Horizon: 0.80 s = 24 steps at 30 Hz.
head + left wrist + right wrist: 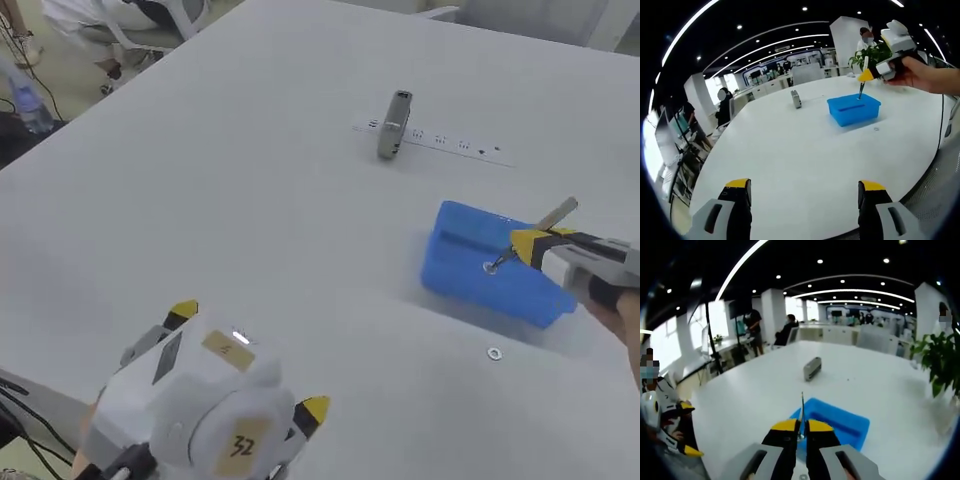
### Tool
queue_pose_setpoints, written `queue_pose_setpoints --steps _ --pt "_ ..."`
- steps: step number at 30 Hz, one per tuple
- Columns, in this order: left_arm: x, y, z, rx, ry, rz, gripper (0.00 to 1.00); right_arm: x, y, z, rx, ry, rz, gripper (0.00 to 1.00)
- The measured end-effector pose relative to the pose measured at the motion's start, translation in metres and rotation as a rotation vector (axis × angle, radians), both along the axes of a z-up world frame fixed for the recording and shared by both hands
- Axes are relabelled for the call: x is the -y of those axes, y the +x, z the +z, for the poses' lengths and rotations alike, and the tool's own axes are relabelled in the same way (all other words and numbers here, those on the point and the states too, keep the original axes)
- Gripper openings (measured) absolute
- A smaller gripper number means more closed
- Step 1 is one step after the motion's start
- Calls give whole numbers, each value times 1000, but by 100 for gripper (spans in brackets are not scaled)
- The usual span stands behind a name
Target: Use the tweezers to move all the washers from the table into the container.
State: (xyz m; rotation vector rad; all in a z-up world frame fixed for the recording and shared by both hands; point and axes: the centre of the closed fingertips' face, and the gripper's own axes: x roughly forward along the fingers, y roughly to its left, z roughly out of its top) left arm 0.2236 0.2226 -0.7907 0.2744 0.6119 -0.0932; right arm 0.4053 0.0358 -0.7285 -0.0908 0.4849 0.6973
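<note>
Fingers (pixel 785 426) of the right gripper (pixel 801 426) are squeezed almost together, and they hold the tweezers (pixel 802 405) tight between them. In the head view the right gripper (pixel 530 243) comes in from the right edge of the worktop (pixel 250 200), with a hand behind it. The tweezers (pixel 558 213) point down into the blue container (pixel 500 295). One small washer (pixel 490 267) sits at their tips, just over the inside of the container.

The container stands on the right side of the worktop. A second washer (pixel 494 353) lies flat on the white top, just beside the container, between it and the near edge.

At the near edge, on the left side, is the left gripper (pixel 250 358). In its own view the left gripper (pixel 805 187) has its fingers (pixel 737 184) wide apart, and nothing is between them. It is well apart from the container (pixel 852 112).

Toward the far edge lies a white plug strip (pixel 450 142). A little grey block (pixel 393 124) lies across its left end.
</note>
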Motion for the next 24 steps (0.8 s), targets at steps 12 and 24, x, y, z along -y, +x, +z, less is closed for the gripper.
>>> queue_pose_setpoints --steps 12,24 --pt "0 1 -1 -4 1 -1 90 2 22 0 19 -1 -26 2" --pt "-1 1 0 -3 4 5 89 -3 36 -29 -22 -60 -9 2"
